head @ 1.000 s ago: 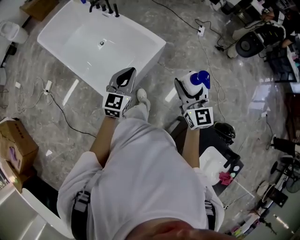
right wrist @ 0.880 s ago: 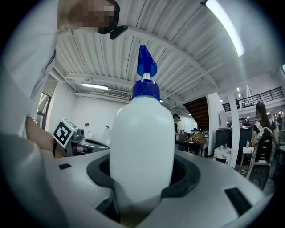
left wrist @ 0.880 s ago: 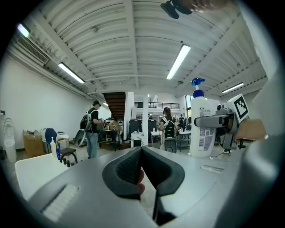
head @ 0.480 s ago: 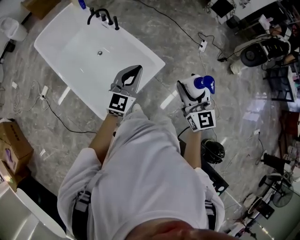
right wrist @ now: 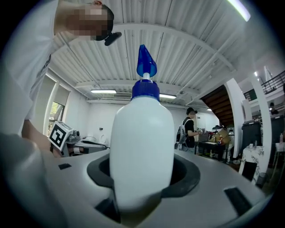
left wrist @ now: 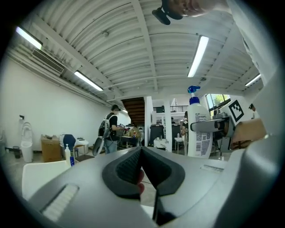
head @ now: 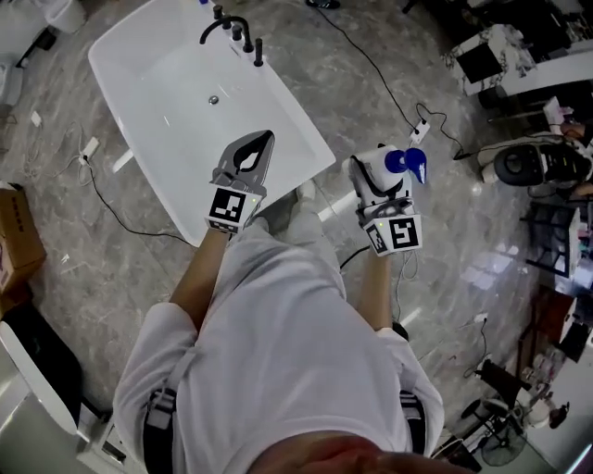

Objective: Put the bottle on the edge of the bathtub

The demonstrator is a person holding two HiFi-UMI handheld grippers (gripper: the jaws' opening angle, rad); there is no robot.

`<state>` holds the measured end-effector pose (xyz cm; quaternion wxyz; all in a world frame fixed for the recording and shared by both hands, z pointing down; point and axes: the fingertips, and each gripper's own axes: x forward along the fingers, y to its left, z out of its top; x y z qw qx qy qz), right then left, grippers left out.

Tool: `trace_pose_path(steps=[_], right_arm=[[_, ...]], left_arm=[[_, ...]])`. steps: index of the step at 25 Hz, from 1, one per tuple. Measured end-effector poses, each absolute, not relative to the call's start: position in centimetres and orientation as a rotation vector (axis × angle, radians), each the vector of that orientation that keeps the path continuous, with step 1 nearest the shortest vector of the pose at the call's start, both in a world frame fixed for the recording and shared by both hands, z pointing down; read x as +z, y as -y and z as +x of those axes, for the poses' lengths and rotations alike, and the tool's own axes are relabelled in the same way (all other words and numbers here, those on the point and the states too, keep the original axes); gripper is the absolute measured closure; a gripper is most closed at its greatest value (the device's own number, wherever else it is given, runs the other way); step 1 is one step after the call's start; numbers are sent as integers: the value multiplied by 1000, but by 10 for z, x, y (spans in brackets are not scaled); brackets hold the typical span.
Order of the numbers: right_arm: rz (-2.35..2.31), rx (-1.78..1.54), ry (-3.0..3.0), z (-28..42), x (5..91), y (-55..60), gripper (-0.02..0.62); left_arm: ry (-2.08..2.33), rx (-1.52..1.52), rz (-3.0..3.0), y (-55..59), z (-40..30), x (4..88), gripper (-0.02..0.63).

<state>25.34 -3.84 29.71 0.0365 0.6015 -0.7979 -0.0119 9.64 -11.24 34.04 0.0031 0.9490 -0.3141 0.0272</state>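
A white bottle with a blue pump cap (head: pixel 397 165) stands upright in my right gripper (head: pixel 382 178), whose jaws are shut on its body. In the right gripper view the bottle (right wrist: pixel 142 142) fills the middle between the dark pads. The white bathtub (head: pixel 320 153) lies on the floor ahead and to the left, its near corner just beyond my left gripper (head: pixel 258 148). That gripper is shut with nothing in it, its pads meeting at the tip (left wrist: pixel 142 149). In the left gripper view the bottle (left wrist: pixel 198 129) shows to the right.
A black faucet (head: pixel 232 28) stands on the tub's far rim. Cables and a power strip (head: pixel 422 130) lie on the marble floor to the right. A cardboard box (head: pixel 14 231) sits at far left. Chairs and equipment (head: pixel 542 167) crowd the right side.
The bathtub has come nearer and now lies just ahead of the left gripper as the person walks toward it. Both grippers keep their pose, and the bottle stays held.
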Motion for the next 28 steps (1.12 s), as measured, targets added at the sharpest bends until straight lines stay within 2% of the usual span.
trace_pose_path(steps=[11,18,28], right_arm=[[1542,-38,2689,296,371,196,347],[1505,-69,2695,283,482,272,348],[1506,-7,2671,261,642,320,348]], left_arm=[[1340,-21,2840,201,125,384,611],[1455,40,2744,258,103,490,611],[1515,9,2686,323,103,628,611]])
